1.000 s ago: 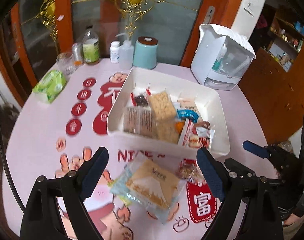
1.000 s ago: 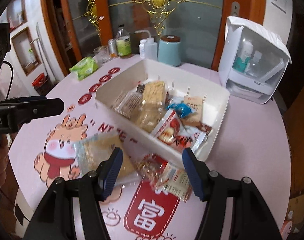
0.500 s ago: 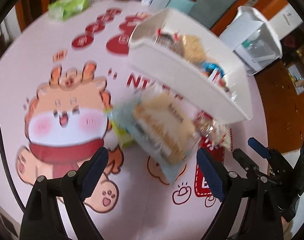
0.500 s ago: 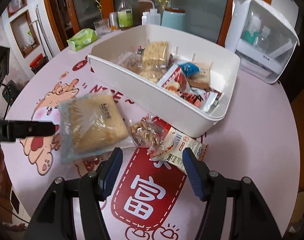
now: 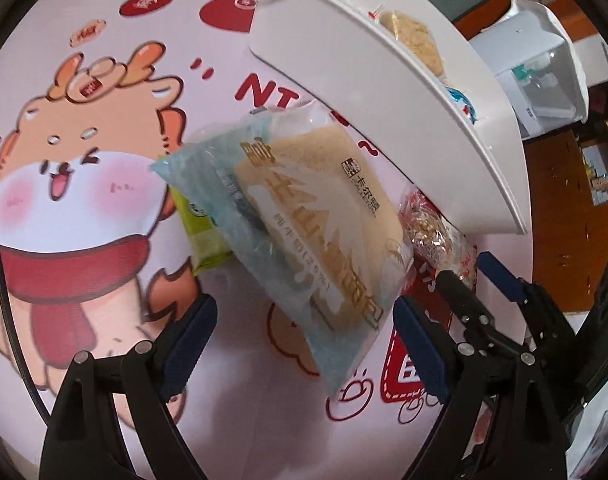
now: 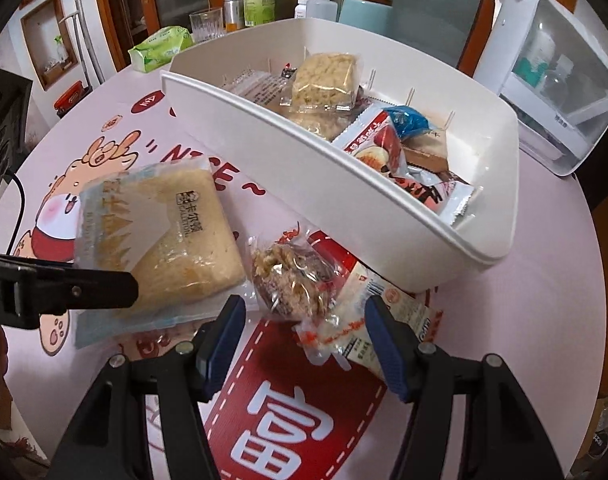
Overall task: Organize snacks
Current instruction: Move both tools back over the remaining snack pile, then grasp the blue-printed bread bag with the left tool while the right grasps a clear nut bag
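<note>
A bread pack in a pale blue and cream bag lies flat on the printed table cover, partly over a green packet. My left gripper hangs open and low over the pack's near corner, its pads clear of the bag. To the right lie a clear packet of brown snack and a white and red packet. My right gripper stands open just in front of those two, one finger on either side. The white bin behind them holds several wrapped snacks. Each view shows the other gripper at its edge.
A white dispenser box stands at the back right. Bottles, a glass, a teal canister and a green tissue pack line the far edge of the round table. The bin's near wall rises close behind the loose packets.
Both grippers have come down toward the table, so the packets look larger and nearer. The left view has also rolled and tilted downward. Neither gripper's opening has changed.
</note>
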`<act>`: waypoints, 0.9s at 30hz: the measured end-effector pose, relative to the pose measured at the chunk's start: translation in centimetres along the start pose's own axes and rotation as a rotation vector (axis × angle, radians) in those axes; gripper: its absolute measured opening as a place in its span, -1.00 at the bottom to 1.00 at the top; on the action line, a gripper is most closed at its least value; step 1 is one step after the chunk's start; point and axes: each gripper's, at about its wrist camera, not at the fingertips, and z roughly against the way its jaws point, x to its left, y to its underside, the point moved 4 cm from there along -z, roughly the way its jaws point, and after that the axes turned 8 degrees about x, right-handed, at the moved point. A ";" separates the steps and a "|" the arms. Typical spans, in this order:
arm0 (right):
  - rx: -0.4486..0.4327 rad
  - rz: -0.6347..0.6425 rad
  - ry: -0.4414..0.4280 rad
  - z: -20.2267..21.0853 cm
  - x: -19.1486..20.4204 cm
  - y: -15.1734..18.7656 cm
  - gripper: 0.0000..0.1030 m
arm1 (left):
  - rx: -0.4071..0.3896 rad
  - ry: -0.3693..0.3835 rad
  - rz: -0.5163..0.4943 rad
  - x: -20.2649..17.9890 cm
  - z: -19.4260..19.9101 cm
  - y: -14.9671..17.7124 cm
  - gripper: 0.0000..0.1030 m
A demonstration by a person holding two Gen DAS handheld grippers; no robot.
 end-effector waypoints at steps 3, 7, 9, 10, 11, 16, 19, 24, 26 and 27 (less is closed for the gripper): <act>0.012 -0.004 0.000 -0.9 -0.1 -0.2 0.14 | 0.015 0.023 0.025 -0.2 -0.9 -0.7 0.71; 0.016 -0.004 -0.017 -1.6 0.1 -0.3 0.04 | 0.005 0.050 0.040 -0.8 -1.9 -1.6 0.67; 0.008 0.005 -0.022 -1.6 0.4 -0.3 -0.13 | 0.007 0.062 0.042 -1.1 -2.2 -2.0 0.55; 0.006 0.009 -0.039 -1.5 0.7 -0.4 -0.20 | -0.003 0.062 0.044 -1.3 -2.3 -2.2 0.45; 0.006 0.003 -0.034 -1.6 0.7 -0.4 -0.20 | -0.003 0.066 0.044 -1.4 -2.4 -2.3 0.31; 0.004 -0.029 -0.039 -1.6 0.7 -0.3 -0.21 | -0.020 0.059 0.049 -1.8 -2.7 -3.3 -0.05; -0.002 -0.058 -0.071 -1.2 0.6 -0.1 -0.22 | -0.028 0.058 0.043 -1.9 -2.6 -3.3 -0.13; -0.021 -0.076 -0.117 0.3 1.3 0.7 -0.22 | -0.048 0.029 0.009 -2.2 -1.6 -3.6 -0.27; -0.034 -0.083 -0.131 1.2 1.7 1.1 -0.22 | -0.061 0.012 -0.019 -2.1 -0.4 -2.9 -0.33; -0.037 -0.086 -0.136 1.6 1.9 1.3 -0.22 | -0.066 0.005 -0.030 -2.1 0.0 -2.6 -0.38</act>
